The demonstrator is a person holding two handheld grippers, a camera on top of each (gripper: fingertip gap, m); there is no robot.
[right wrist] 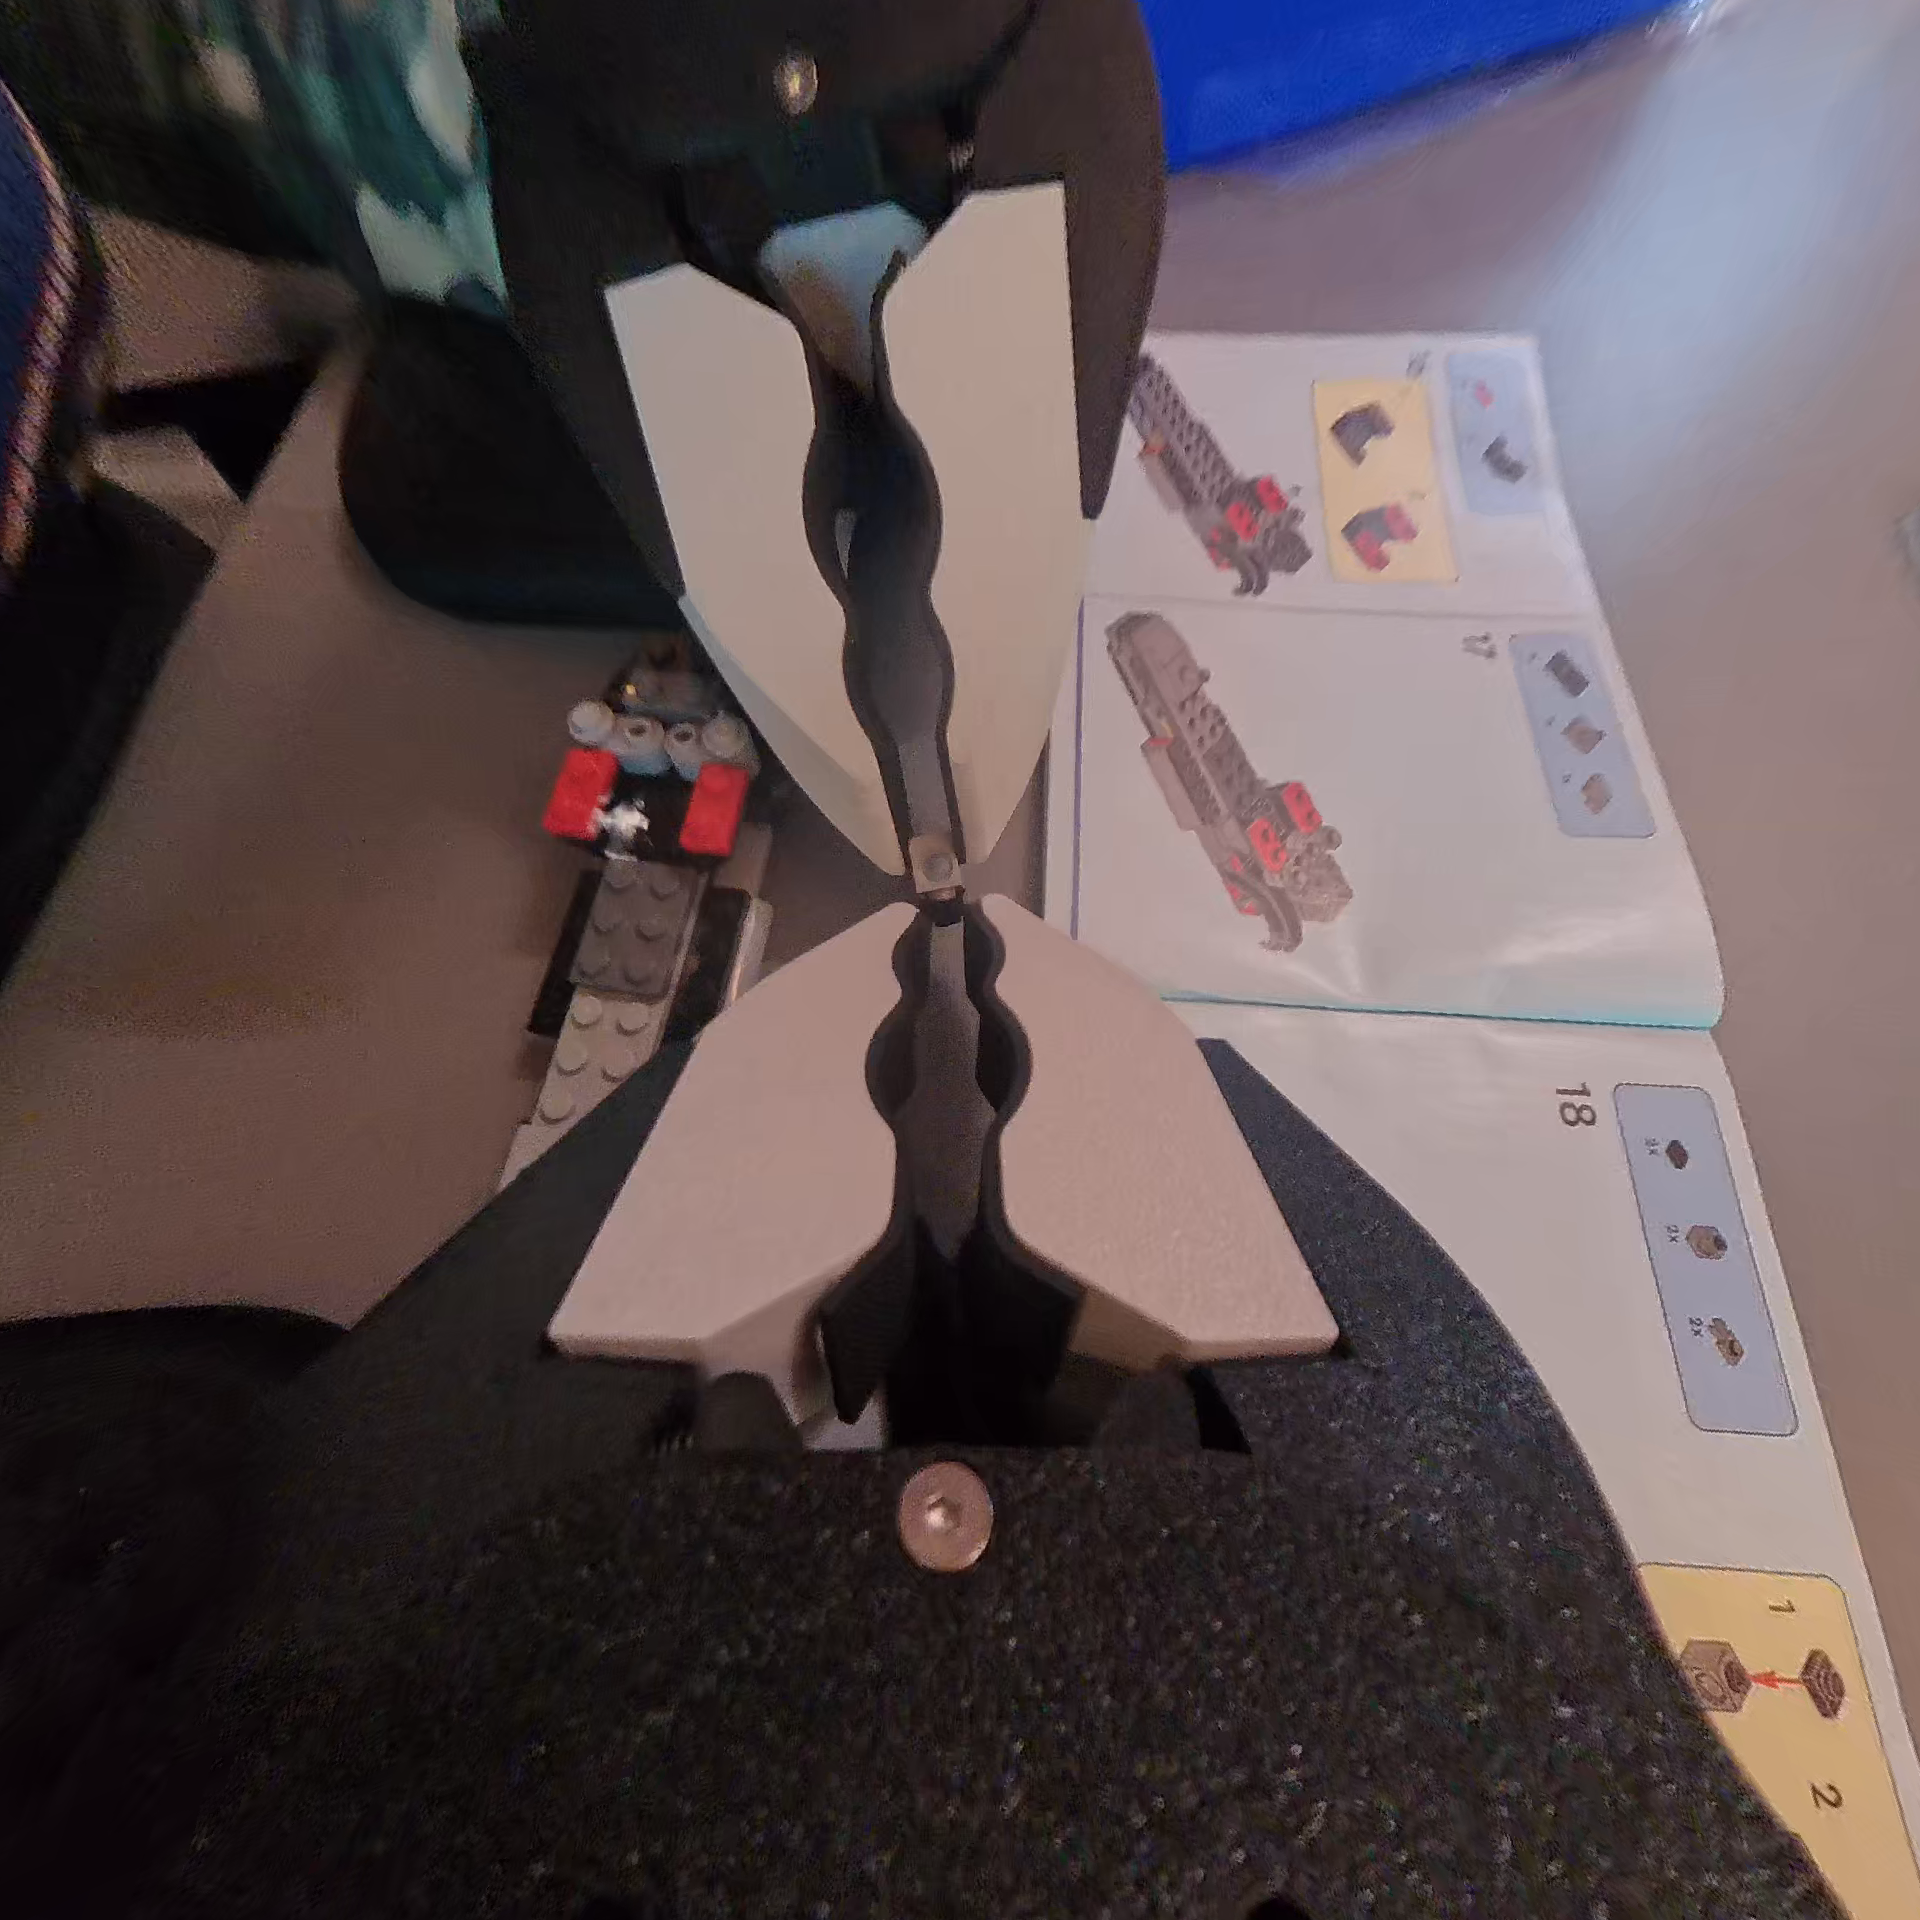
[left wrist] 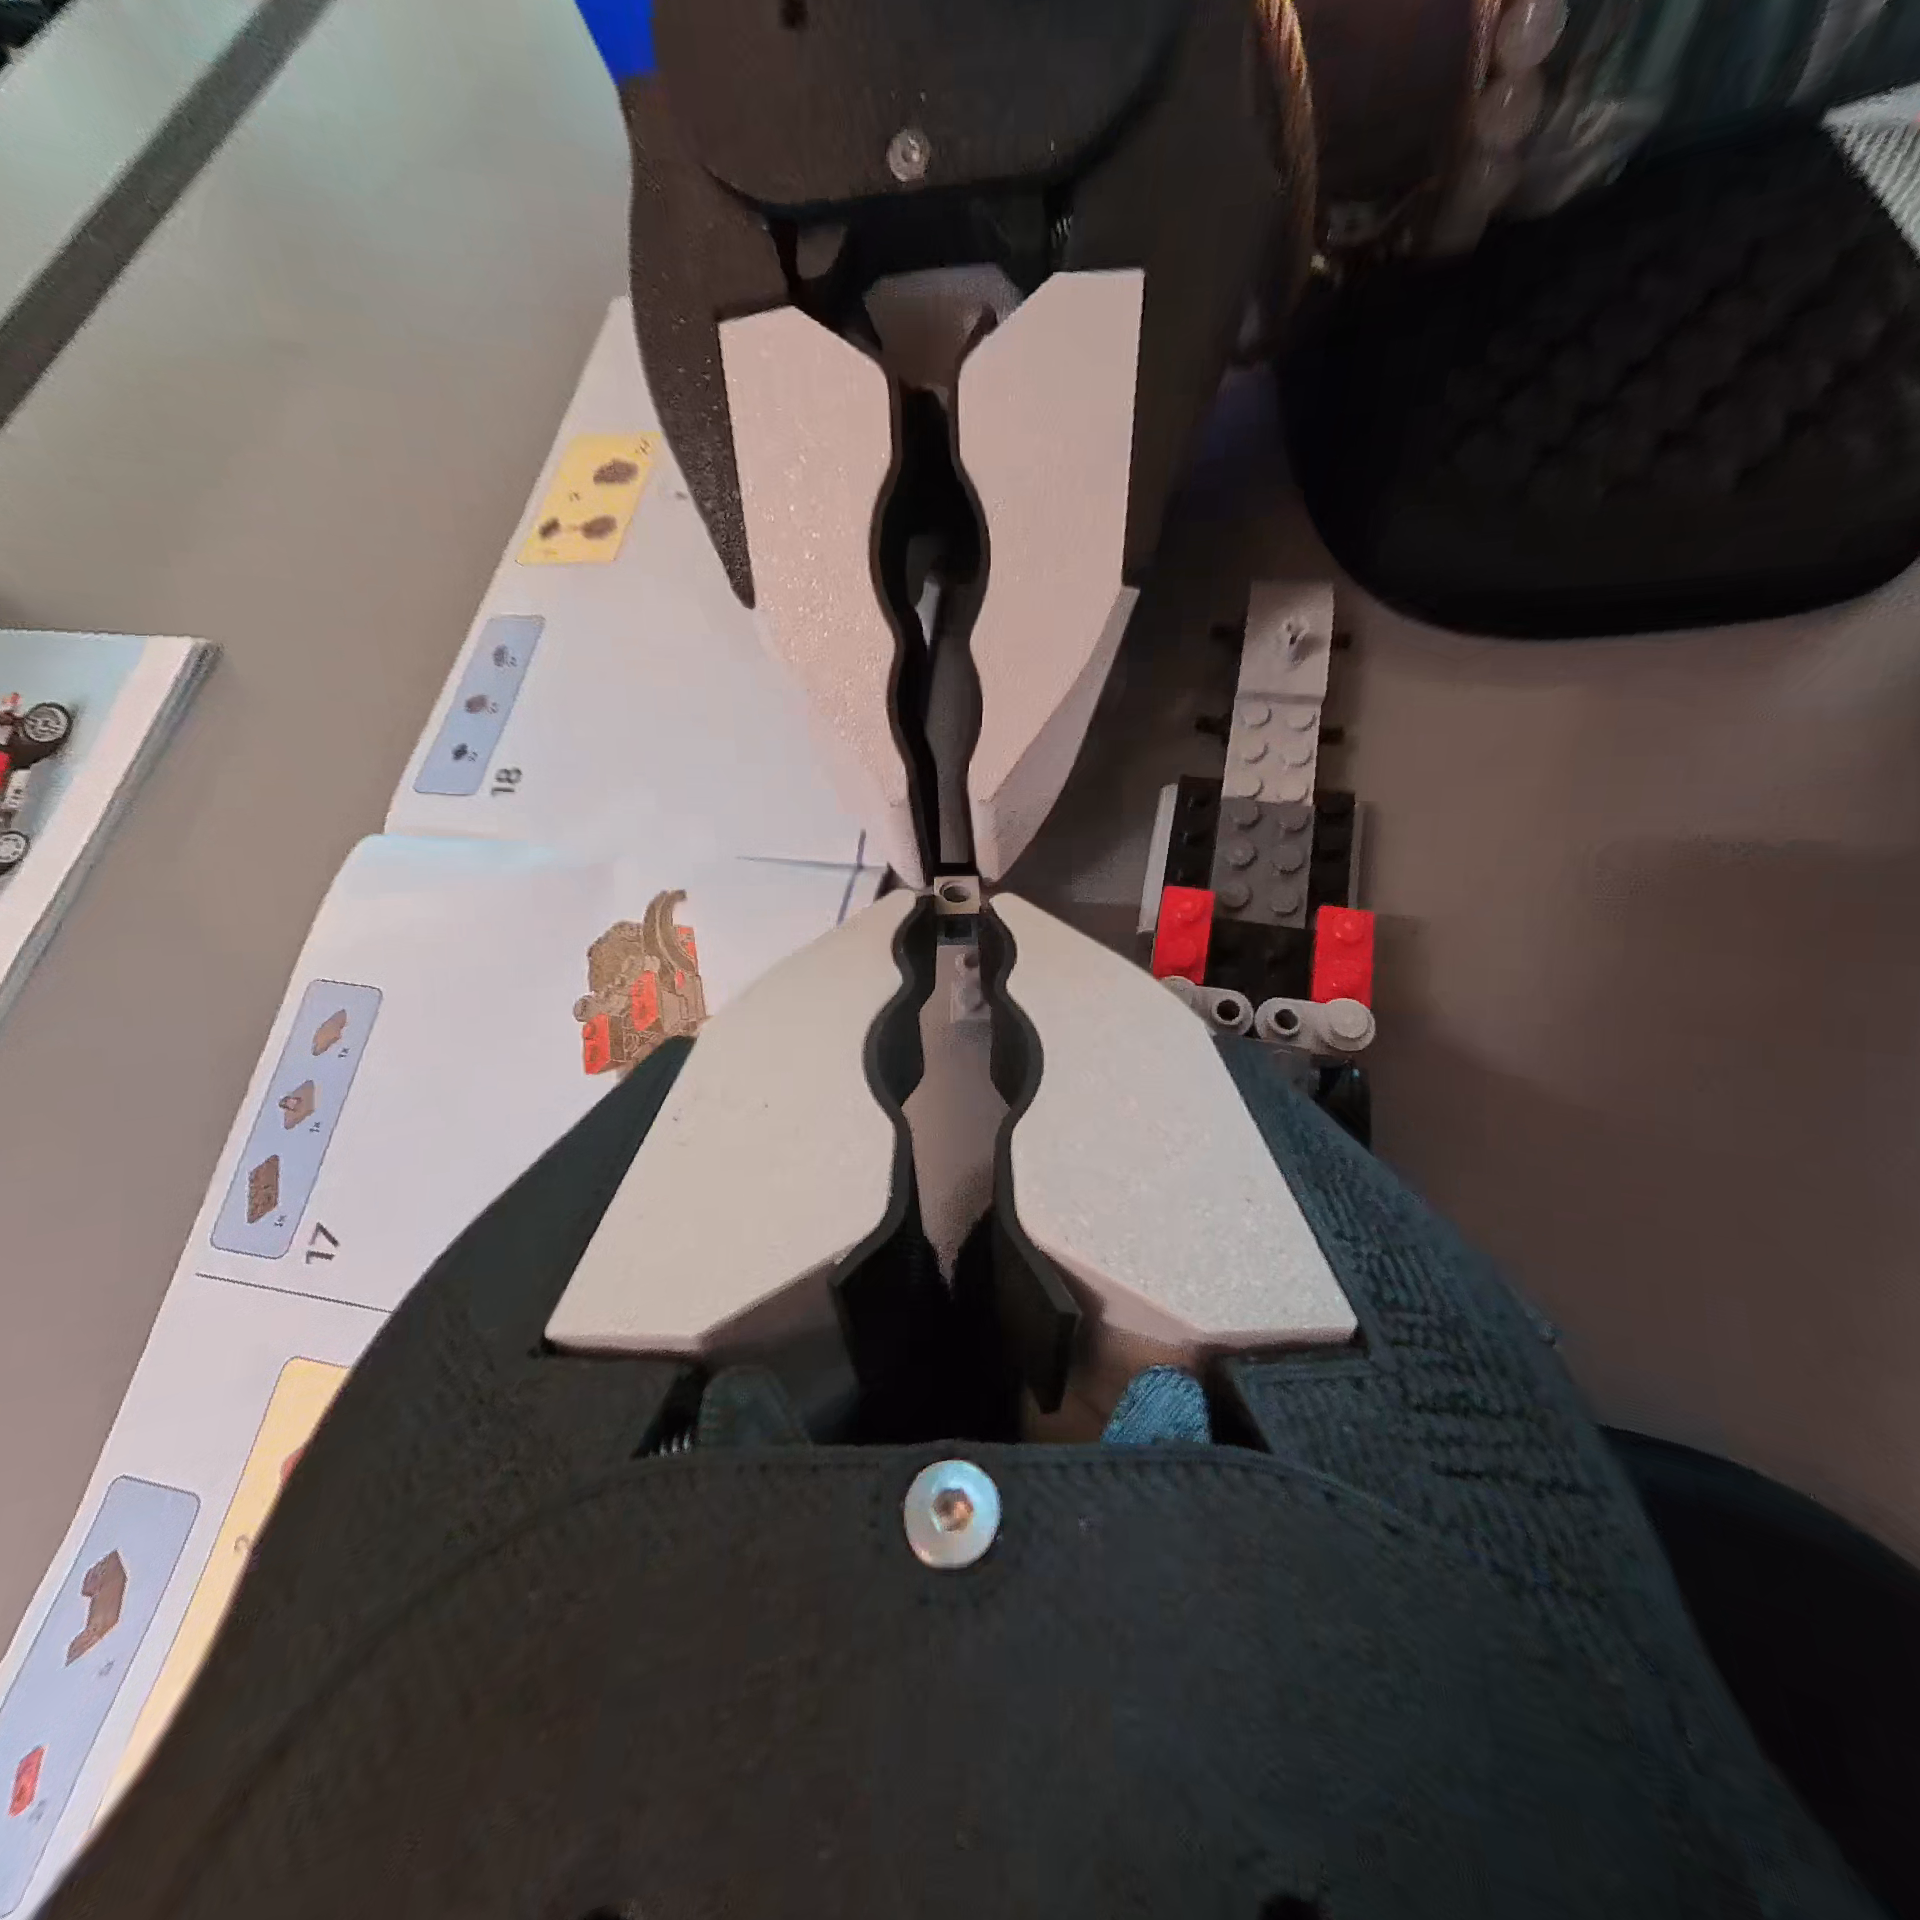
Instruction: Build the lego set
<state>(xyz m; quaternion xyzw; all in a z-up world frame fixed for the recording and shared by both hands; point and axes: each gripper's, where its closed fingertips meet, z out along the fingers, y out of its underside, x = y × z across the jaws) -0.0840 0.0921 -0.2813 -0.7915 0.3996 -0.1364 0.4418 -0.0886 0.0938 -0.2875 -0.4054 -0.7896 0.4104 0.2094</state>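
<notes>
Above the grey tabletop, left wrist view: left gripper, black printed body with grey wavy-edged fingers, pointing forward, tips meeting tip-to-tip those of the right gripper. Small grey square lego piece with a round hole pinched at the junction; left jaws closed on it. Partly built lego model of grey, black and red studded plates lying just right of the tips. Open instruction booklet to the left.

Right wrist view: right gripper clenched at the same small piece, facing the left gripper. Model on the table left of the tips; booklet to the right.
</notes>
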